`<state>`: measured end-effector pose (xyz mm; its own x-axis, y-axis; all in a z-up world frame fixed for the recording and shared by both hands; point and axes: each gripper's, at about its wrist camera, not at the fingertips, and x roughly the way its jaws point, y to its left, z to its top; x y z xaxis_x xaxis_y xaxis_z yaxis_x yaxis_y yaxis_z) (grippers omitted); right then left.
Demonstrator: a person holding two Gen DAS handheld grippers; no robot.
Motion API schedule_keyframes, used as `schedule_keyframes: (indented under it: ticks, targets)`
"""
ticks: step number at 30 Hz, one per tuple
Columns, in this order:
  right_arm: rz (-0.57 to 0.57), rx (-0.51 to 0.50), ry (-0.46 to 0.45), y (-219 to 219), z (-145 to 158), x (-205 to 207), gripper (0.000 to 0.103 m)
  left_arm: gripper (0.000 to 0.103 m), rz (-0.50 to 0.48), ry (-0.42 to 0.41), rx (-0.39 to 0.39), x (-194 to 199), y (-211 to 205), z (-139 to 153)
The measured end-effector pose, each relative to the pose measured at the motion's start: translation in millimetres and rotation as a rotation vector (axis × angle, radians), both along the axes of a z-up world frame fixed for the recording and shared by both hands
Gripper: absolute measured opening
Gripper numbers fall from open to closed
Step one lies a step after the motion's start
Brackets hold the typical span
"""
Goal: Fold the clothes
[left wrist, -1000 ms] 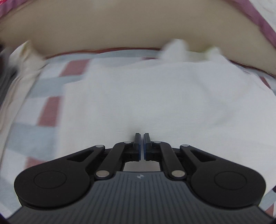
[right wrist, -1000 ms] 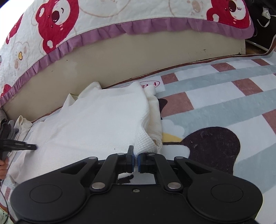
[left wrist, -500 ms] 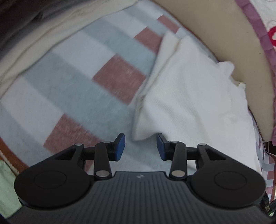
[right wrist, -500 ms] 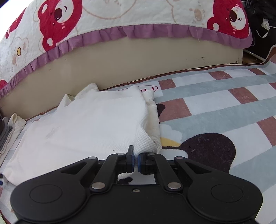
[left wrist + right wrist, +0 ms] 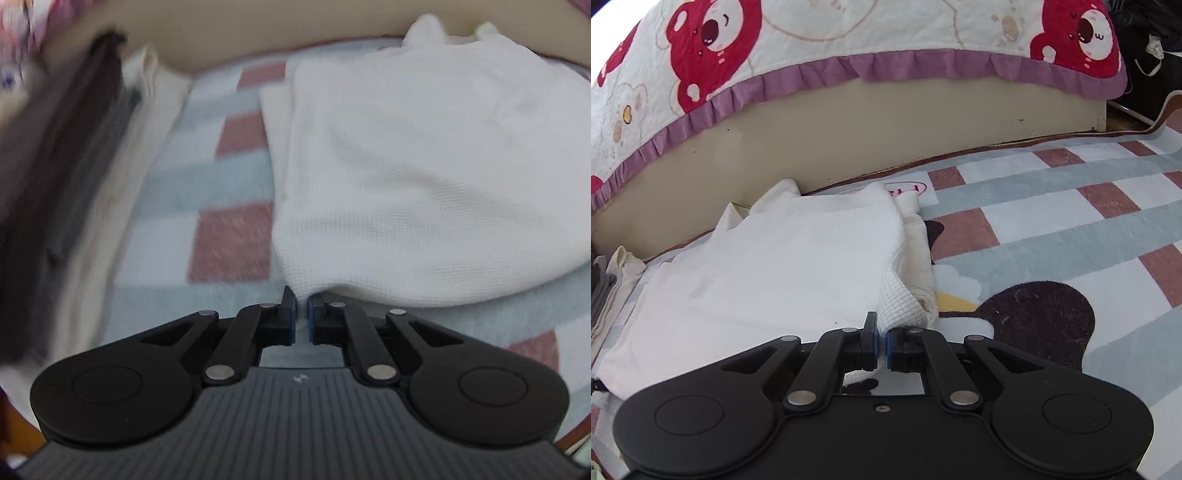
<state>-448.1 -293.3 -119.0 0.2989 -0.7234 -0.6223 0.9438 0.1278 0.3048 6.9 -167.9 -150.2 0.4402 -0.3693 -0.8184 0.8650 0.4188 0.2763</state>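
Nearest the lens in each wrist view is the black body of a claw, tilted down toward the floor. The left claw (image 5: pixel 302 314) has just been closing, and its blue-padded jaws now pinch the near left corner of the white waffle-knit garment (image 5: pixel 424 177), a thin wedge of fabric showing between them. The right claw (image 5: pixel 882 347) is likewise clamped together on the same garment (image 5: pixel 783 273), gripping its near right corner where the folded layers bunch up. One such white garment is in view, lying folded and fairly flat on the checked rug (image 5: pixel 1052 229), whose pattern is pale blue, white and dusty red squares with a dark bird-like figure (image 5: pixel 1034 314) just right of the garment. In the right view a cream inner layer (image 5: pixel 918 258) shows along the garment's right edge. To the left of the garment, apart from it across a strip of rug, lies a pile of other clothes (image 5: pixel 110 177), cream on top of dark grey, blurred in the left view. Beyond the garment stands the beige side of a bed (image 5: pixel 886 133), and over it hangs one quilt (image 5: pixel 849 33) with red bear faces and a purple ruffled hem.
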Motion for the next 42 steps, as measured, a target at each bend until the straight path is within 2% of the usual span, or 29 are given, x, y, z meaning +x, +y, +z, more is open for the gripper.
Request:
schedule_keyframes:
  ticks: [1,2,4,5,8,9,11,14,16,19,22,23,24,25,27,28,29,30,31,33,36,39,42]
  targets:
    - [-0.003,0.001,-0.021,1,4,-2,0.004,0.006,-0.012,-0.041,-0.014,-5,6,11]
    - [-0.006,0.003,-0.041,2,9,-5,0.004,0.005,-0.013,-0.048,-0.052,-8,14,24]
    - [-0.024,0.006,-0.071,2,15,-10,0.004,0.005,0.032,-0.017,-0.080,-7,27,31]
    - [-0.037,0.011,-0.084,1,17,-13,0.004,0.005,0.049,-0.011,-0.067,-6,29,28]
    - [-0.073,0.058,-0.120,-4,5,-19,0.004,0.000,0.064,-0.052,0.067,-3,23,2]
    - [-0.077,0.071,-0.121,-4,0,-19,0.004,0.000,0.069,-0.065,0.073,0,23,2]
    - [-0.084,0.086,-0.119,-4,-6,-19,0.004,0.004,0.079,-0.050,0.020,6,27,11]
    - [-0.092,0.103,-0.132,-6,-12,-21,0.004,0.006,0.053,0.067,-0.142,7,32,29]
    - [-0.095,0.114,-0.149,-8,-13,-22,0.005,0.007,0.015,0.157,-0.193,1,25,32]
    - [-0.112,0.141,-0.203,-10,-19,-25,0.012,0.007,0.002,0.291,-0.169,-15,6,32]
    - [-0.151,0.188,-0.305,-8,-32,-29,0.015,0.008,-0.025,0.438,-0.153,-36,-21,32]
    - [-0.164,0.198,-0.336,-8,-37,-29,0.023,0.008,-0.046,0.452,-0.163,-43,-31,31]
    - [-0.165,0.193,-0.348,-10,-40,-26,0.027,0.008,-0.065,0.433,-0.158,-48,-40,28]
    - [-0.166,0.189,-0.360,-12,-44,-23,0.038,0.008,-0.086,0.399,-0.149,-51,-47,24]
    - [-0.167,0.179,-0.384,-16,-51,-17,0.042,0.008,-0.129,0.333,-0.129,-58,-60,15]
    - [-0.165,0.171,-0.393,-19,-54,-13,0.042,0.008,-0.139,0.325,-0.125,-58,-64,11]
    - [-0.148,0.146,-0.387,-24,-55,-7,0.043,0.008,-0.124,0.373,-0.132,-51,-64,6]
    - [-0.115,0.141,-0.392,-31,-55,-1,0.036,0.008,-0.096,0.436,-0.143,-43,-62,1]
    - [-0.094,0.151,-0.396,-37,-52,4,0.011,0.008,-0.072,0.488,-0.154,-36,-60,-2]
    - [-0.063,0.129,-0.400,-44,-38,14,0.011,0.008,-0.042,0.550,-0.180,-25,-56,-2]
    - [0.033,0.043,-0.410,-49,11,35,0.010,0.008,-0.023,0.581,-0.179,-9,-50,-4]
    - [0.184,-0.028,-0.406,-54,65,81,0.010,0.008,0.028,0.630,-0.176,17,-33,-6]
    - [0.415,-0.080,-0.341,-53,107,155,0.010,0.008,0.108,0.722,-0.258,55,-6,-7]
